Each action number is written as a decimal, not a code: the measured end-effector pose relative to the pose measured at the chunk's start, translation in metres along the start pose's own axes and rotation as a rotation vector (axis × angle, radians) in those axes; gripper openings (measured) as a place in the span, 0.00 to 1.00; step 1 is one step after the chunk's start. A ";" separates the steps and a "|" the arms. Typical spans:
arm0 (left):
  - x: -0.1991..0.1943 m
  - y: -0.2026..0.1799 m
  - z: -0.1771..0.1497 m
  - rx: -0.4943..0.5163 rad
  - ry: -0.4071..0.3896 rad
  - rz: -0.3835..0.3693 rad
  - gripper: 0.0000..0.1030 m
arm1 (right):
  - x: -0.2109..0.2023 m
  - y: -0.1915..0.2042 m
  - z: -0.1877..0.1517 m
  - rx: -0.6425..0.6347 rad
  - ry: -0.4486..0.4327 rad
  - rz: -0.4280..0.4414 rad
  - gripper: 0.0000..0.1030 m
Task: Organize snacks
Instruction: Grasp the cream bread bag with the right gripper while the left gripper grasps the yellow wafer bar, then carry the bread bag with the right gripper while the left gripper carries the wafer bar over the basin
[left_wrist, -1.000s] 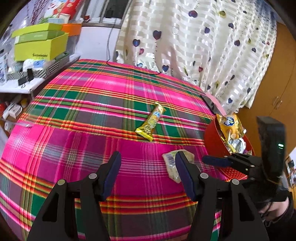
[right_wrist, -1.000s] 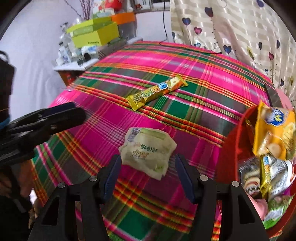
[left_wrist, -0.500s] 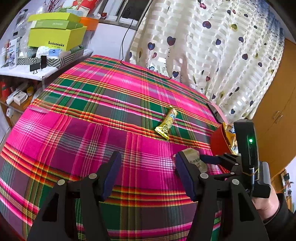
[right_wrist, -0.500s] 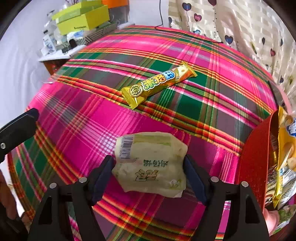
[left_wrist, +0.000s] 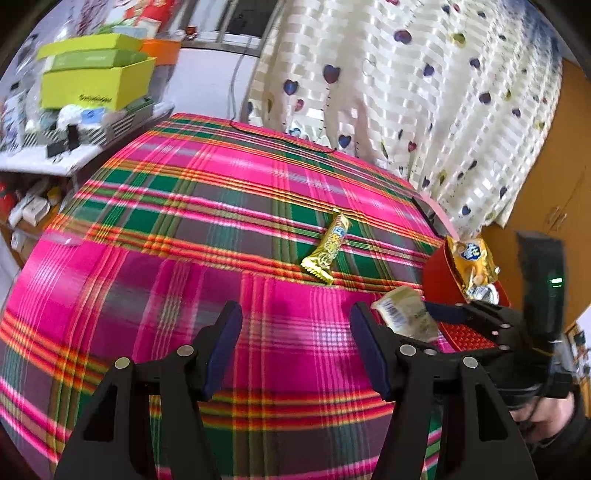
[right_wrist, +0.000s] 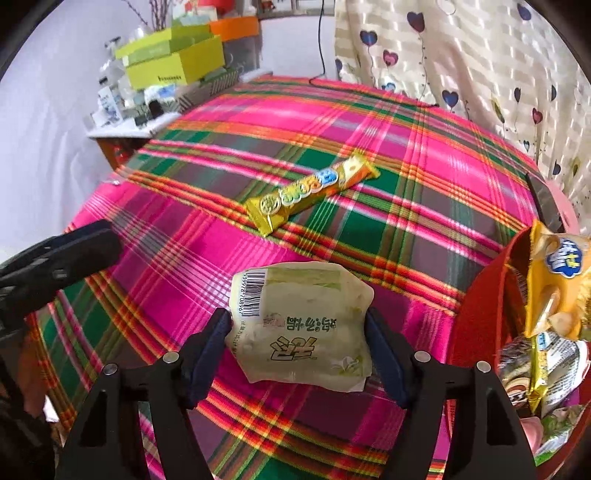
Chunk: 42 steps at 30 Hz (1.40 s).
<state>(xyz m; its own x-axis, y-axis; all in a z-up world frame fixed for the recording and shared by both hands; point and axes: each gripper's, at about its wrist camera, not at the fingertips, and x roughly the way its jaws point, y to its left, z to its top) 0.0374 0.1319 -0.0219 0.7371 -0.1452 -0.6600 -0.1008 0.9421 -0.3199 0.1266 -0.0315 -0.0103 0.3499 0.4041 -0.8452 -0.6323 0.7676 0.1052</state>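
A pale green snack packet (right_wrist: 299, 328) with a barcode sits between the pads of my right gripper (right_wrist: 299, 343). Its jaws are closing, and both pads touch the packet's sides. From the left wrist view the packet (left_wrist: 402, 314) looks tilted up off the cloth at the right gripper (left_wrist: 443, 314). A yellow snack bar (right_wrist: 310, 192) lies farther back on the plaid cloth, and it also shows as the yellow bar (left_wrist: 328, 251). The red basket (right_wrist: 480, 321) on the right holds several snacks. My left gripper (left_wrist: 295, 347) stands open over bare cloth.
The plaid cloth (left_wrist: 184, 258) covers a round table. A side shelf with green boxes (left_wrist: 96, 81) stands at the back left. A heart-patterned curtain (left_wrist: 406, 92) hangs behind the table. A dark flat object (right_wrist: 543, 199) lies near the table's far right edge.
My right gripper came down around the pale green packet, its jaws spreading wide and then drawing in on it. The packet's near edge has lifted.
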 end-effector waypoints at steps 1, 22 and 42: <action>0.004 -0.003 0.002 0.013 0.005 0.002 0.60 | -0.004 -0.001 0.000 0.004 -0.009 0.004 0.70; 0.123 -0.045 0.043 0.234 0.135 0.058 0.41 | -0.051 -0.052 0.005 0.100 -0.119 0.019 0.70; 0.064 -0.044 0.020 0.159 0.078 0.075 0.23 | -0.073 -0.052 -0.003 0.097 -0.167 0.036 0.70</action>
<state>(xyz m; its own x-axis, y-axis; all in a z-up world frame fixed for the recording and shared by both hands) 0.1026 0.0867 -0.0365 0.6769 -0.0897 -0.7306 -0.0420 0.9862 -0.1600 0.1321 -0.1029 0.0446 0.4428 0.5030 -0.7422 -0.5801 0.7919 0.1907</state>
